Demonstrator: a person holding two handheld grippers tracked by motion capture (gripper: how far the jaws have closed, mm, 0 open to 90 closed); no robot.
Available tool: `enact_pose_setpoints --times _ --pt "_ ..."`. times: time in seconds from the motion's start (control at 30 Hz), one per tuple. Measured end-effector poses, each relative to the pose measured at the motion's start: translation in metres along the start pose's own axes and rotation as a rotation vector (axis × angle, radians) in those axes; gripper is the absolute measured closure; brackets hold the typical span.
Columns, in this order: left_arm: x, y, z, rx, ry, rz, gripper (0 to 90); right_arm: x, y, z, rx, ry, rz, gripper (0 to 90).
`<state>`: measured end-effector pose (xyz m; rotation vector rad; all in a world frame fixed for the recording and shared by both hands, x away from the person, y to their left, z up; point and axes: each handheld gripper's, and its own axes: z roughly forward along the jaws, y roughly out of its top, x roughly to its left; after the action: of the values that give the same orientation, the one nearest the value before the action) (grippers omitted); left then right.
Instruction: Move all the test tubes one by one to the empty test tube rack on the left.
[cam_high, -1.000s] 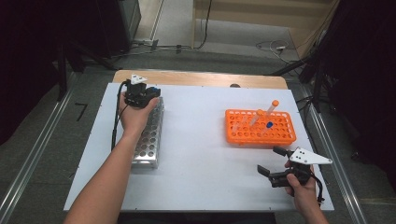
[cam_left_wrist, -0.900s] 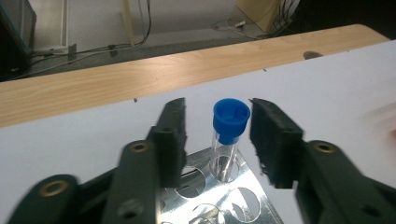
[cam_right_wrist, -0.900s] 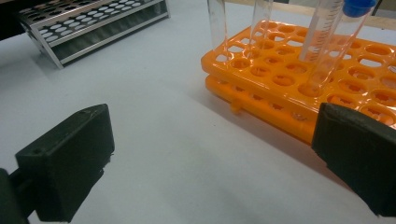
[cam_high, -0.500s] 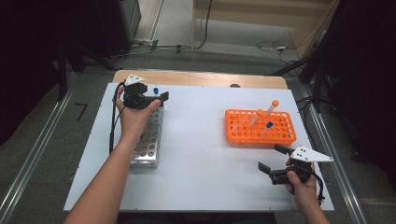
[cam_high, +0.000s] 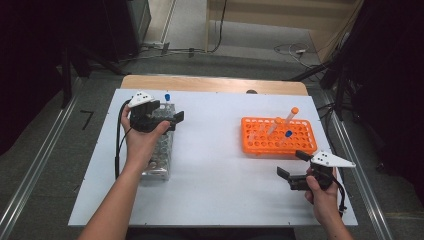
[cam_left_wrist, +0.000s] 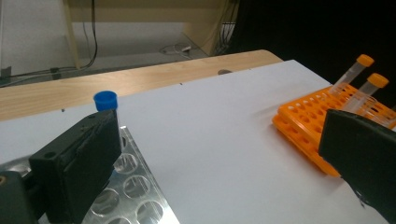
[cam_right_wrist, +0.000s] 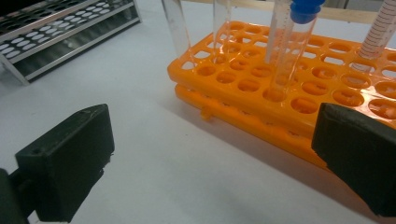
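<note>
Nearest you, your right gripper (cam_high: 294, 169) hovers just short of the orange rack (cam_high: 278, 136), jaws spread wide and empty. Farther off, your left gripper's (cam_high: 169, 117) jaws have just been opening, nothing between them; the blue-capped tube (cam_left_wrist: 106, 103) stands in the metal rack's (cam_high: 159, 155) far end.

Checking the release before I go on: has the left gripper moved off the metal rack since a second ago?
Yes. The left gripper, jaws just opened and empty, has shifted right, past the metal rack's right edge. The blue-capped tube stands in the rack's far end.
</note>
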<state>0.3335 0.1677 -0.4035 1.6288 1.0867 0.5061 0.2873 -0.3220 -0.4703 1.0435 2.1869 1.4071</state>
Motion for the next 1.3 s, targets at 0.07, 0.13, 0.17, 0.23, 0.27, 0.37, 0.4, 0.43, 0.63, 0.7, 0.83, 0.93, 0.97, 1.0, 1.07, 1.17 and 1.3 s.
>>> enact_pose_setpoints --times 0.07,0.13,0.17,0.23,0.27,0.37,0.4,0.43,0.63,0.7,0.83,0.93,0.97,1.0,1.07,1.17,1.3 --pt "-0.007 -0.006 -0.004 0.007 -0.006 0.011 0.0 -0.001 0.001 0.003 0.003 -0.002 0.012 0.0" --pt "-0.012 -0.012 -0.007 0.012 -0.018 0.013 0.0 -0.001 0.003 0.006 0.009 -0.005 0.009 0.0" --pt "-0.014 -0.015 -0.009 0.007 -0.017 0.008 0.0 -0.001 0.005 0.007 0.009 -0.008 0.015 0.0" --pt "-0.019 -0.022 -0.013 -0.004 -0.025 -0.004 0.0 -0.003 0.007 0.010 0.012 -0.014 0.014 0.0" --pt "-0.021 -0.025 -0.014 -0.006 -0.020 0.000 0.0 -0.004 0.008 0.011 0.016 -0.020 0.011 0.0" --pt "-0.026 -0.032 -0.017 -0.007 -0.019 0.007 0.0 -0.008 0.012 0.017 0.012 -0.031 0.026 0.0" --pt "-0.027 -0.034 -0.018 -0.008 -0.017 0.010 0.0 -0.009 0.015 0.018 0.011 -0.035 0.028 0.0" --pt "-0.029 -0.035 -0.019 -0.009 -0.015 0.011 0.0 -0.010 0.017 0.021 0.006 -0.038 0.026 0.0" --pt "-0.034 -0.044 -0.022 -0.025 -0.034 -0.005 0.0 -0.020 0.030 0.035 -0.014 -0.061 0.042 4.4" --pt "-0.035 -0.046 -0.022 -0.011 -0.038 0.006 0.0 -0.021 0.032 0.040 -0.017 -0.072 0.047 9.9" --pt "-0.036 -0.049 -0.023 -0.018 -0.047 -0.009 0.0 -0.024 0.030 0.047 -0.016 -0.114 0.072 25.8" --pt "-0.037 -0.050 -0.024 -0.017 -0.055 -0.011 0.0 -0.025 0.024 0.050 -0.009 -0.127 0.078 36.6" --pt "-0.038 -0.050 -0.024 -0.017 -0.055 -0.011 0.0 -0.024 0.023 0.051 -0.007 -0.132 0.077 39.3" --pt "-0.038 -0.050 -0.024 -0.019 -0.057 -0.013 0.0 -0.024 0.022 0.052 -0.004 -0.138 0.077 41.7" --pt "-0.039 -0.051 -0.024 -0.019 -0.060 -0.012 0.0 -0.024 0.019 0.054 -0.007 -0.138 0.076 47.6" --pt "-0.042 -0.052 -0.022 -0.014 -0.070 -0.015 0.0 -0.024 0.017 0.057 0.011 -0.161 0.068 54.0" --pt "-0.045 -0.053 -0.020 -0.009 -0.078 -0.008 0.0 -0.023 0.011 0.057 -0.015 -0.185 0.057 62.3"
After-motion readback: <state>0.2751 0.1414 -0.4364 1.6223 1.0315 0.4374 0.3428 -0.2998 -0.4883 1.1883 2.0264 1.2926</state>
